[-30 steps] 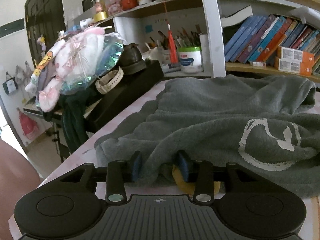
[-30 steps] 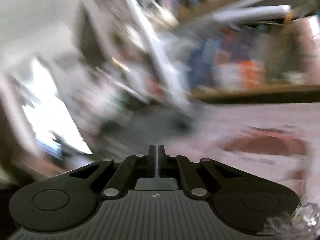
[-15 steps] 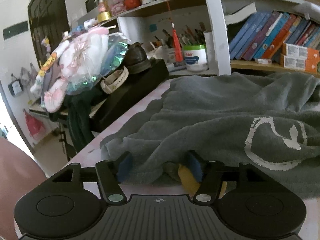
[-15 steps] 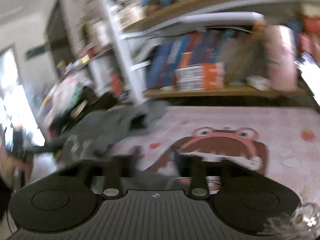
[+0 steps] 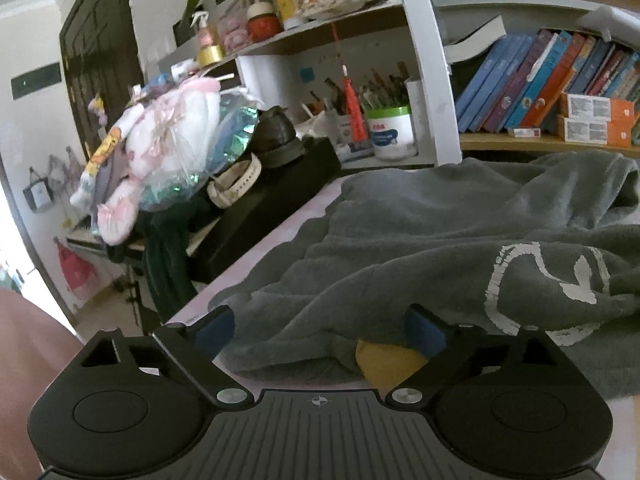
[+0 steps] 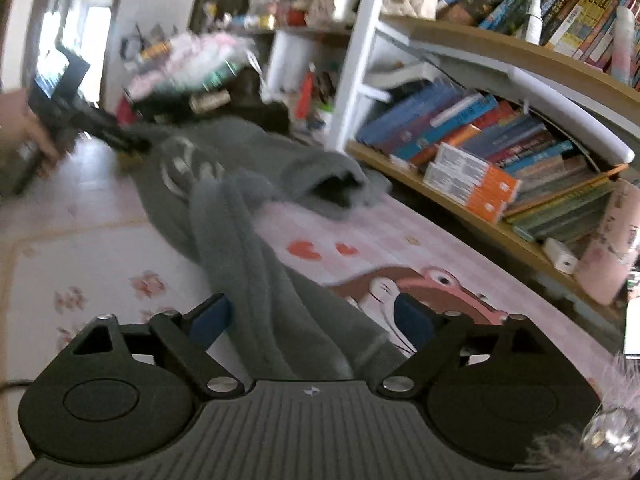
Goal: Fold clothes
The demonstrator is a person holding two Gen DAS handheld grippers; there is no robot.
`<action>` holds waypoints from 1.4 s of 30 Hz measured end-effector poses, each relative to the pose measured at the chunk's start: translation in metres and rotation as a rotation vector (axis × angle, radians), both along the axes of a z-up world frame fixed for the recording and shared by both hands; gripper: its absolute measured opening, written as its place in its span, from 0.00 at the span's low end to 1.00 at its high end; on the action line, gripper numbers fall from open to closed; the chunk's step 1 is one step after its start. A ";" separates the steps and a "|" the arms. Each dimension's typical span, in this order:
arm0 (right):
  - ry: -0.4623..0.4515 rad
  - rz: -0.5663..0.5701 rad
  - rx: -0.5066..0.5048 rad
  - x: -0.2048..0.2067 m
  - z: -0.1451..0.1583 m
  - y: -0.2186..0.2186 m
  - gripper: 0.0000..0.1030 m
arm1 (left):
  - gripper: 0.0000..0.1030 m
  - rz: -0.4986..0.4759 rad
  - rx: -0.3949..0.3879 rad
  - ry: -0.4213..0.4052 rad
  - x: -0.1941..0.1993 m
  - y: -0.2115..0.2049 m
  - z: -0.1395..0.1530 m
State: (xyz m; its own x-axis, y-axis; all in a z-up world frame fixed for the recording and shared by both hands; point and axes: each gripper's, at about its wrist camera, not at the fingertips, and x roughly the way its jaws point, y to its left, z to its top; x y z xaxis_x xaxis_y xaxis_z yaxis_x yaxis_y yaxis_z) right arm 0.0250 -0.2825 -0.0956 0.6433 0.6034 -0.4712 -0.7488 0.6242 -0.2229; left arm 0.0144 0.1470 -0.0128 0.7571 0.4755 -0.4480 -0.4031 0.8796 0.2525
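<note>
Both your grippers, left gripper (image 5: 320, 330) and right gripper (image 6: 312, 320), have just been opening wide, each straddling the grey garment (image 5: 460, 240) unpinched; a second ago the right was shut.

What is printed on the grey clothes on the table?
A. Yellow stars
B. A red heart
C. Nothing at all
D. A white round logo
D. The grey garment lying on the table carries a worn white round logo on its fabric.
</note>
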 end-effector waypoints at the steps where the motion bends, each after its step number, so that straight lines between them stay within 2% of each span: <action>1: 0.000 -0.011 -0.005 0.002 -0.001 0.000 0.79 | 0.93 -0.001 0.006 0.000 0.000 -0.001 0.000; 2: 0.001 -0.022 -0.009 0.003 -0.002 -0.001 0.76 | 0.93 -0.003 0.012 0.000 0.000 -0.002 0.000; 4: 0.017 -0.014 0.006 0.005 -0.002 -0.003 0.58 | 0.94 -0.006 0.017 -0.005 -0.001 -0.003 0.000; 6: 0.021 0.032 0.008 0.002 -0.002 -0.002 0.49 | 0.94 -0.004 0.020 -0.009 -0.001 -0.003 0.001; 9: 0.022 0.128 -0.017 -0.007 -0.004 0.004 0.47 | 0.94 -0.001 0.026 -0.013 -0.002 -0.003 0.001; 11: 0.016 0.115 -0.062 -0.008 -0.009 0.010 0.47 | 0.94 -0.001 0.032 -0.011 -0.002 -0.004 0.001; 13: 0.020 0.091 -0.088 -0.005 -0.012 0.014 0.38 | 0.94 -0.003 0.039 -0.006 -0.001 -0.005 0.000; 14: 0.027 0.073 -0.090 -0.002 -0.012 0.013 0.38 | 0.94 -0.006 0.042 -0.003 -0.001 -0.006 0.000; 16: 0.041 0.036 -0.093 0.003 -0.014 0.013 0.21 | 0.94 -0.010 0.048 0.003 0.000 -0.007 -0.001; 17: 0.051 0.032 -0.085 0.004 -0.013 0.012 0.16 | 0.94 -0.011 0.048 0.002 0.000 -0.007 -0.001; 18: 0.068 0.056 -0.061 0.003 -0.010 0.010 0.11 | 0.94 -0.013 0.048 0.002 0.000 -0.007 -0.001; 20: 0.101 0.104 -0.011 0.001 -0.005 0.006 0.10 | 0.94 -0.015 0.048 0.002 0.000 -0.007 -0.001; 22: 0.165 0.301 0.172 -0.005 0.010 -0.010 0.09 | 0.94 -0.018 0.049 0.002 -0.001 -0.007 -0.001; 25: 0.209 0.498 0.427 -0.011 0.032 -0.032 0.09 | 0.94 -0.020 0.039 -0.005 -0.001 -0.006 0.000; 29: 0.212 0.249 0.413 0.011 0.027 -0.034 0.09 | 0.95 -0.019 0.036 -0.010 -0.002 -0.005 0.000; 30: 0.204 0.107 0.362 0.020 0.022 -0.030 0.15 | 0.95 -0.019 0.039 -0.009 -0.002 -0.005 0.000; 31: 0.196 -0.037 0.309 0.028 0.018 -0.027 0.26 | 0.95 -0.020 0.041 -0.008 -0.001 -0.006 0.000; 33: 0.173 -0.280 0.193 0.043 0.006 -0.025 0.37 | 0.95 -0.023 0.045 -0.003 -0.001 -0.006 0.000; 34: 0.168 -0.348 0.178 0.048 0.003 -0.029 0.39 | 0.95 -0.025 0.047 -0.001 -0.001 -0.007 0.000; 36: 0.209 -0.409 0.260 0.055 0.006 -0.045 0.44 | 0.95 -0.026 0.046 0.003 0.000 -0.006 -0.001; 38: 0.257 -0.405 0.370 0.060 0.010 -0.061 0.48 | 0.95 -0.027 0.041 0.004 0.000 -0.005 0.000; 40: 0.266 -0.399 0.392 0.061 0.012 -0.066 0.53 | 0.95 -0.026 0.036 0.002 -0.001 -0.005 0.000; 42: 0.255 -0.398 0.354 0.062 0.012 -0.065 0.56 | 0.95 -0.024 0.032 0.000 -0.001 -0.004 0.000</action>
State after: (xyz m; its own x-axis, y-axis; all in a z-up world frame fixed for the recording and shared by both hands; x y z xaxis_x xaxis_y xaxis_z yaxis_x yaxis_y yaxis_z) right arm 0.0866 -0.3473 -0.0832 0.7451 0.4877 -0.4549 -0.4447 0.8716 0.2062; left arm 0.0133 0.1430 -0.0131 0.7685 0.4709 -0.4332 -0.3817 0.8807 0.2804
